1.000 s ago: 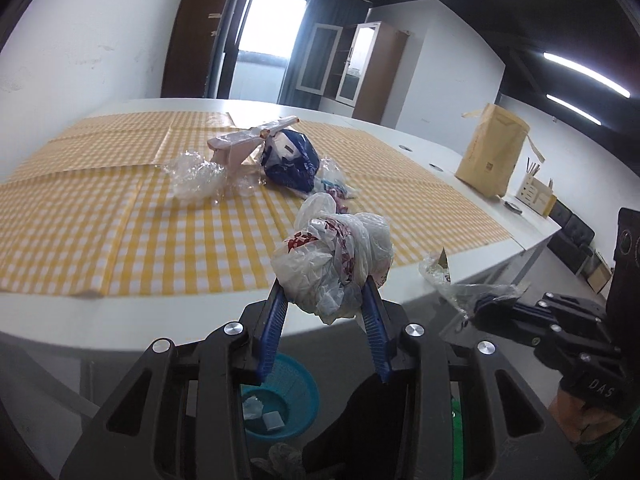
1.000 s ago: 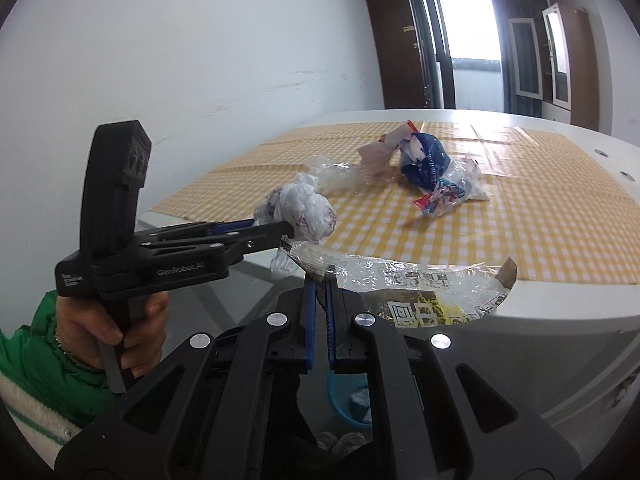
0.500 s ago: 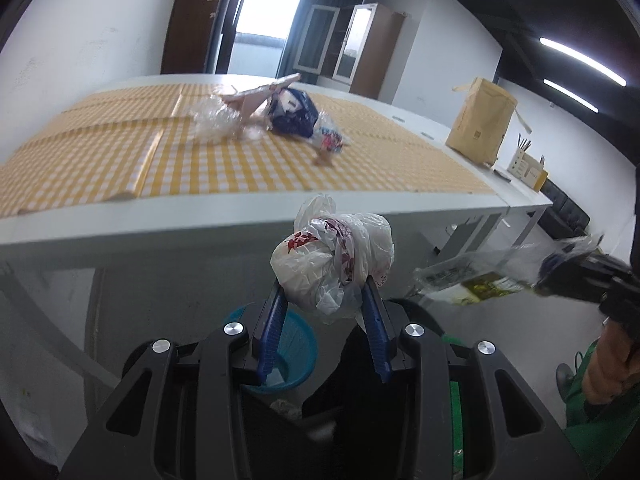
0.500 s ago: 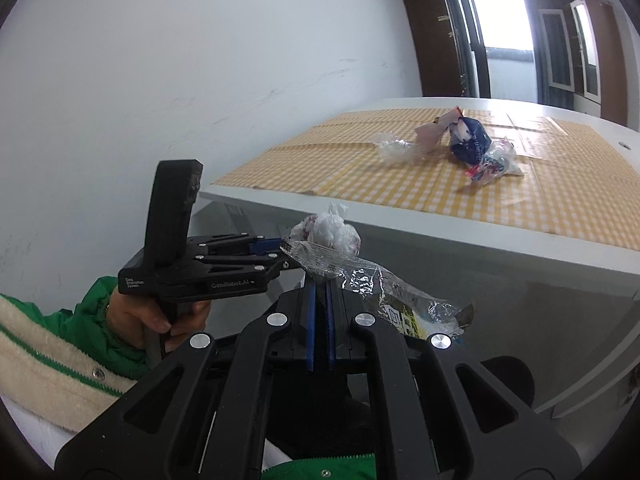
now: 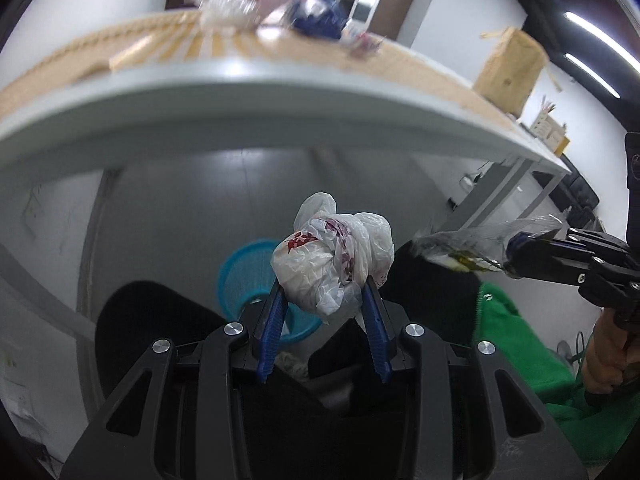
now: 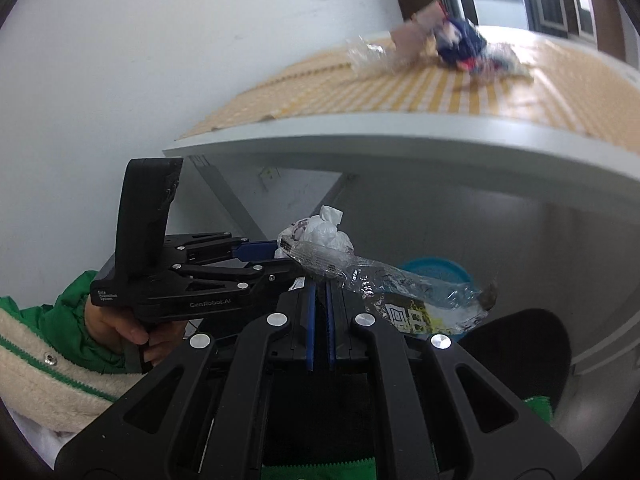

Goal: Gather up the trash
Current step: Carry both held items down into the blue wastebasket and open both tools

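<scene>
Both grippers have been lowered below the white table edge (image 5: 240, 92), which is now seen above them. The round blue plastic basket (image 5: 244, 276) has been brought just beyond the left gripper (image 5: 326, 300), behind its crumpled white plastic bag (image 5: 332, 256).

The left tongs (image 5: 325, 304) point forward and slightly down, below the edge of the surface (image 5: 256, 92), with their 2 blue fingers (image 5: 272, 320) spread apart and pressed against the sides of a crumpled white plastic bag (image 5: 332, 264). In the right wrist view the left tongs (image 6: 280, 256) reach in from the left, gripped from beneath by the person's left hand (image 6: 120, 332), whose sleeve is green and cream. The right tongs (image 6: 319, 300) have their 2 blue fingers (image 6: 310, 328) nearly together, pinching one end of a clear wrapper (image 6: 384, 292). In the left wrist view the right tongs (image 5: 510, 258) come in from the right, level, held by the right hand (image 5: 604, 360).
</scene>
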Demonstrator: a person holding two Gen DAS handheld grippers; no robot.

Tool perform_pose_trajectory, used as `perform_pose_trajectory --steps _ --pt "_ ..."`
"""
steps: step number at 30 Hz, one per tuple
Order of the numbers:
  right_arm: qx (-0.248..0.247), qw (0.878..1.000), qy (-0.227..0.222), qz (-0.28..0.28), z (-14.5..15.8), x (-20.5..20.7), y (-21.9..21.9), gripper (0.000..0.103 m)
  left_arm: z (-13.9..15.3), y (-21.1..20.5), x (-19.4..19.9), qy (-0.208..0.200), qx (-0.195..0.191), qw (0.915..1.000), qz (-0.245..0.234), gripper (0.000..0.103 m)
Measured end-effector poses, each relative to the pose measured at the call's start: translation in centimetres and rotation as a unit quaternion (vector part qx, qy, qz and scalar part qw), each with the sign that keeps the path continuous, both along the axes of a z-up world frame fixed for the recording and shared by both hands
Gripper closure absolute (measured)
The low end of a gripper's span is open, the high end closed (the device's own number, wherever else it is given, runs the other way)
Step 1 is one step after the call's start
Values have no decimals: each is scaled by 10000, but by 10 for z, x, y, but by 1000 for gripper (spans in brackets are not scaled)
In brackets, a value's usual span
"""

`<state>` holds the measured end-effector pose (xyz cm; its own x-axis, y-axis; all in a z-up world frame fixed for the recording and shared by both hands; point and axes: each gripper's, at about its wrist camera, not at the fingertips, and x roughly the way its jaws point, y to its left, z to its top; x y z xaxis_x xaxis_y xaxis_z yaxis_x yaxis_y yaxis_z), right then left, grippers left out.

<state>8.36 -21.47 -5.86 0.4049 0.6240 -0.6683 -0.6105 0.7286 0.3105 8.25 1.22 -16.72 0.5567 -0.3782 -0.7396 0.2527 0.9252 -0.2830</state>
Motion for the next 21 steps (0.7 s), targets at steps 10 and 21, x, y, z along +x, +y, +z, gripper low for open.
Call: perform_pose_trajectory --steps 10,21 --pt "-333 9977 553 -200 -67 57 11 99 -62 3 37 713 -11 9974 73 66" --pt "-466 9921 1107 -350 -134 105 17 99 -120 1 91 1453 187 9890 183 66"
